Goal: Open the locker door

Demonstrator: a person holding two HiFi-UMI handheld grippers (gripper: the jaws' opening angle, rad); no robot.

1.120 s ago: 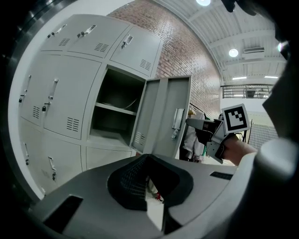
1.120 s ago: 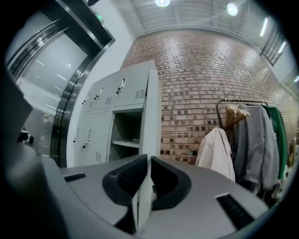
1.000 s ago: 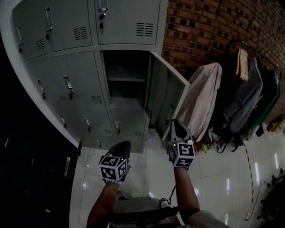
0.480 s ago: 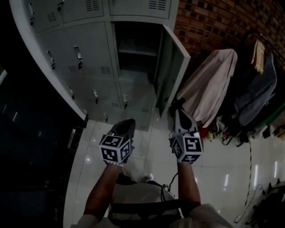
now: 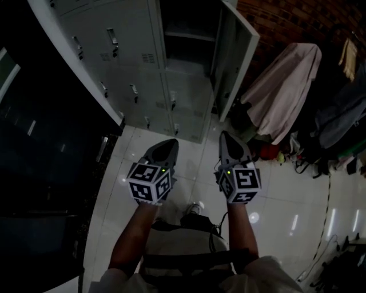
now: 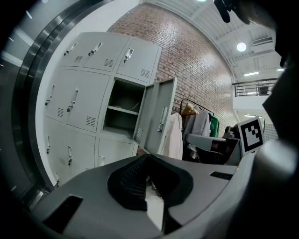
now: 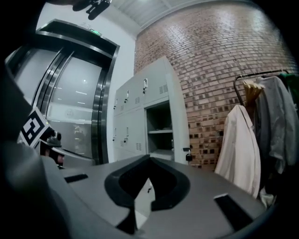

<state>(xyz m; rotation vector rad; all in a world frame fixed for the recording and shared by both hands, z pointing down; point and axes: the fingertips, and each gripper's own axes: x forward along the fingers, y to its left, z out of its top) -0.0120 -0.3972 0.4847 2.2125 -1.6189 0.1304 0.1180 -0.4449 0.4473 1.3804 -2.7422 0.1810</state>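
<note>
The grey locker bank [image 5: 123, 63] fills the top of the head view. One middle door [image 5: 234, 51] stands swung out to the right, baring a dark compartment with a shelf [image 5: 189, 34]. Both grippers hang over the floor tiles, well short of the lockers. My left gripper [image 5: 168, 143] is shut with nothing in it. My right gripper [image 5: 225, 136] is also shut and empty, below the open door's lower edge. The left gripper view shows the open door [image 6: 159, 116] past my left gripper [image 6: 147, 158]. In the right gripper view the open compartment [image 7: 160, 128] lies beyond my right gripper [image 7: 149, 159].
A clothes rack with a pale coat [image 5: 286, 86] and darker garments [image 5: 343, 120] stands right of the lockers against a brick wall [image 5: 286, 17]. Dark glass doors [image 5: 40, 131] lie to the left. Glossy white floor tiles [image 5: 286, 189] carry cables at the right.
Both grippers have drawn back from the open door, the right one off the door's edge. The lockers have slid up and away in the head view.
</note>
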